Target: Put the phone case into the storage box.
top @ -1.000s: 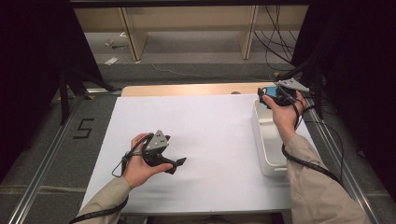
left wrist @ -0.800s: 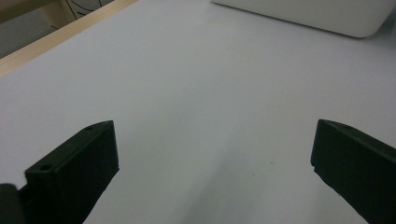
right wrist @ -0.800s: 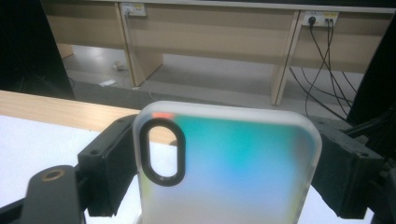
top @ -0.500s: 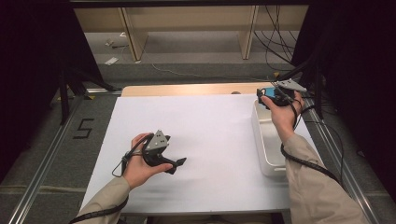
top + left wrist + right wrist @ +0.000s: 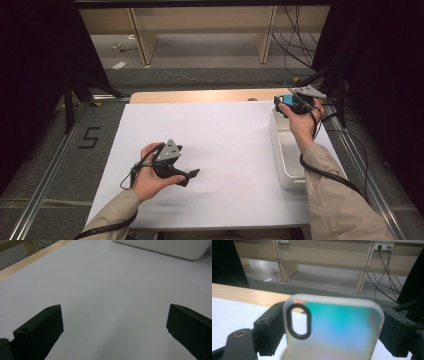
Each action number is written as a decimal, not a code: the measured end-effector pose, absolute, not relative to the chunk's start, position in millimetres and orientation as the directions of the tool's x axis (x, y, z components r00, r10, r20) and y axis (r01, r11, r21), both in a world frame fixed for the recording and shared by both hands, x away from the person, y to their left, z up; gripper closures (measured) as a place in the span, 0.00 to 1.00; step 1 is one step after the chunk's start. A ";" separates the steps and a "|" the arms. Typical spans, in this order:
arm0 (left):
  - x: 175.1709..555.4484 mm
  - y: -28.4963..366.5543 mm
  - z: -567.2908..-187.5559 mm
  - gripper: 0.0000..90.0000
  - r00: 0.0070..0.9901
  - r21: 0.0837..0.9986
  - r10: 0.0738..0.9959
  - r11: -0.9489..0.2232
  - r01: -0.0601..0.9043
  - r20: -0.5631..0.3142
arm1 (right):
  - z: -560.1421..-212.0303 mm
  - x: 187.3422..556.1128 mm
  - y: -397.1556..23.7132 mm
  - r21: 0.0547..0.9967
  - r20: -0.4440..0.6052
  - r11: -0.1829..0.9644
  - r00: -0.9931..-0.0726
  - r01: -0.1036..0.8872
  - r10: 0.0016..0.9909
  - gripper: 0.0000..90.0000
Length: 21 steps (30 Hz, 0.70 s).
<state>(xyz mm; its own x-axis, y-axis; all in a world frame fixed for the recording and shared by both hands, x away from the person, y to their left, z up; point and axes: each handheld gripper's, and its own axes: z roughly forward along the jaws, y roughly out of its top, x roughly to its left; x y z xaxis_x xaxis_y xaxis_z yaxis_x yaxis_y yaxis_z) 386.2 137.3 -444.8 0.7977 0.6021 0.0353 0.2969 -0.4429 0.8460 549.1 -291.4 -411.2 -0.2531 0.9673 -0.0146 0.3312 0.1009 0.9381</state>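
Phone case (image 5: 334, 327): a frosted, see-through shell with rounded corners; its middle glows teal and blue, fading to pale green at the left edge and whitish toward the bottom.
Camera cut-out: a tall oval hole ringed in black sits near the case's upper left corner in the right gripper view, with a small orange-red streak just above it.
Case position: held upright over the far end of the white tub (image 5: 285, 155), at the far right of the table; in the high view it shows as a small blue patch (image 5: 286, 99) at the tip of the gripper.
Right gripper (image 5: 329, 330): its two black jaws stand wide and press on the left and right edges of the case, so it grips the case across its width.
Right hand (image 5: 300, 122): raised above the tub, with the grey plate of the gripper on top and a cable trailing down along the sleeve.
Left gripper (image 5: 113, 322): jaws spread wide apart with nothing between them, low over the bare white table sheet (image 5: 105, 285).
Left hand (image 5: 147, 172): rests near the left middle of the sheet, well apart from the tub.
Tub: a long white container along the right edge of the sheet; its inside looks bare, though the arm covers part of it.
Background: wooden table legs and cables on a grey floor beyond the far edge.
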 end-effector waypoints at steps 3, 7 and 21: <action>386.3 137.2 -444.9 0.00 0.798 0.846 0.602 -0.443 0.297 0.035 | -412.2 549.8 -291.2 0.937 -0.019 0.106 -0.254 0.333 0.967 0.20; 386.2 137.1 -445.0 0.00 0.798 0.846 0.602 -0.443 0.298 0.035 | -413.1 550.5 -290.8 0.936 -0.021 0.107 -0.253 0.334 0.967 0.20; 386.3 137.4 -444.8 0.00 0.797 0.846 0.603 -0.443 0.296 0.037 | -416.9 552.2 -289.9 0.930 -0.029 0.120 -0.255 0.349 0.966 0.20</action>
